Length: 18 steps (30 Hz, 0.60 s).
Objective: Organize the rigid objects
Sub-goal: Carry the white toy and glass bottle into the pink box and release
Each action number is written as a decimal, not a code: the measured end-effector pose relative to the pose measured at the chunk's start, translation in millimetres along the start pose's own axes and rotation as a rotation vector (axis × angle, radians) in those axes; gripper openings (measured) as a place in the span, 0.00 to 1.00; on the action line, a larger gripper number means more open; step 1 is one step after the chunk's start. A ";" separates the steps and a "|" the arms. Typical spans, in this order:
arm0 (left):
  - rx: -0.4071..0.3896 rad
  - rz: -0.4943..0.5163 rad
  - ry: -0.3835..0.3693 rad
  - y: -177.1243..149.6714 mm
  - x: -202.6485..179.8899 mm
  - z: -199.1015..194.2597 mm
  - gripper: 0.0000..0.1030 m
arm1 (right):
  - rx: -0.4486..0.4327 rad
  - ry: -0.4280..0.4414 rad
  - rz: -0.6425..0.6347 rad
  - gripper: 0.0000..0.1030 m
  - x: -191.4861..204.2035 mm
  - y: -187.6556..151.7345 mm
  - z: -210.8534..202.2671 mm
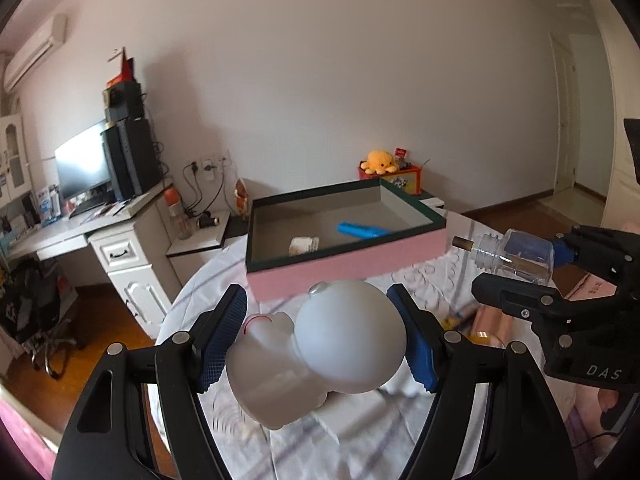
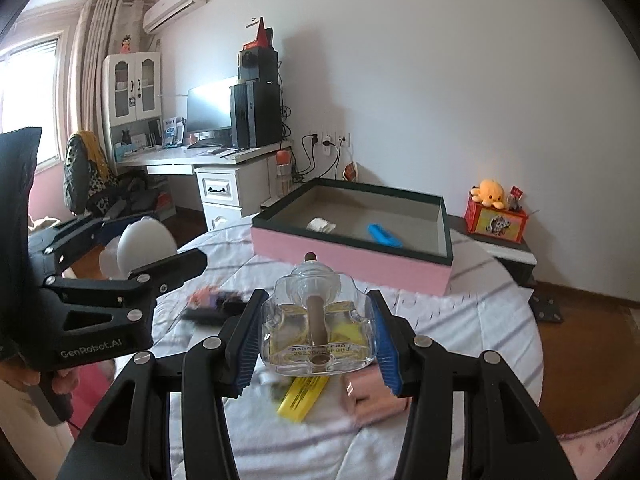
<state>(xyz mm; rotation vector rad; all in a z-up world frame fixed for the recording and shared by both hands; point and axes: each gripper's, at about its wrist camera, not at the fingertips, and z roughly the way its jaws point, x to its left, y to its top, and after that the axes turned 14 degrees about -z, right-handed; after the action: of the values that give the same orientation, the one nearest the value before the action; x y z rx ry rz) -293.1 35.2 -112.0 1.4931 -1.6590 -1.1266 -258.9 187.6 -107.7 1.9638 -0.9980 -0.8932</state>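
Observation:
My left gripper (image 1: pixel 320 320) is shut on a white round-headed figurine (image 1: pixel 320 344), held above the table; the same figurine (image 2: pixel 140 248) shows at the left of the right wrist view. My right gripper (image 2: pixel 316 324) is shut on a clear glass bottle (image 2: pixel 316 328) with a brown stick through its neck, which also appears in the left wrist view as the bottle (image 1: pixel 516 256). Ahead of both stands a shallow pink box with a dark green rim (image 1: pixel 360 268) (image 2: pixel 360 264). Inside it lie a blue object (image 1: pixel 362 231) (image 2: pixel 384 235) and a small white item (image 1: pixel 304 245) (image 2: pixel 320 225).
The round table wears a white striped cloth (image 2: pixel 460 320). On it lie a yellow packet (image 2: pixel 304 396), a pink block (image 2: pixel 372 396) and a dark flat item (image 2: pixel 212 308). A white desk with a monitor (image 1: pixel 84 168) stands to the left, and an orange plush on a red box (image 2: pixel 496 212) to the right.

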 end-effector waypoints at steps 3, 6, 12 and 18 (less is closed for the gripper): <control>-0.001 0.016 0.000 19.0 -1.0 19.5 0.71 | 0.007 -0.001 -0.018 0.49 -10.6 9.9 13.3; -0.014 0.042 0.017 36.9 -4.1 38.5 0.71 | 0.011 -0.009 -0.032 0.49 -24.5 23.6 29.0; 0.015 0.061 0.001 80.9 -2.3 90.2 0.71 | 0.028 -0.010 -0.041 0.49 -55.3 53.4 71.1; 0.122 0.068 -0.020 123.0 -2.3 164.0 0.71 | 0.093 0.024 -0.036 0.49 -85.7 75.5 133.3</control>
<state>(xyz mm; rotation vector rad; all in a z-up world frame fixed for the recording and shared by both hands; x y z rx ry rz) -492.0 66.1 -73.0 1.4928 -1.8066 -1.0228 -433.2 189.5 -86.9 2.0719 -1.0091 -0.8548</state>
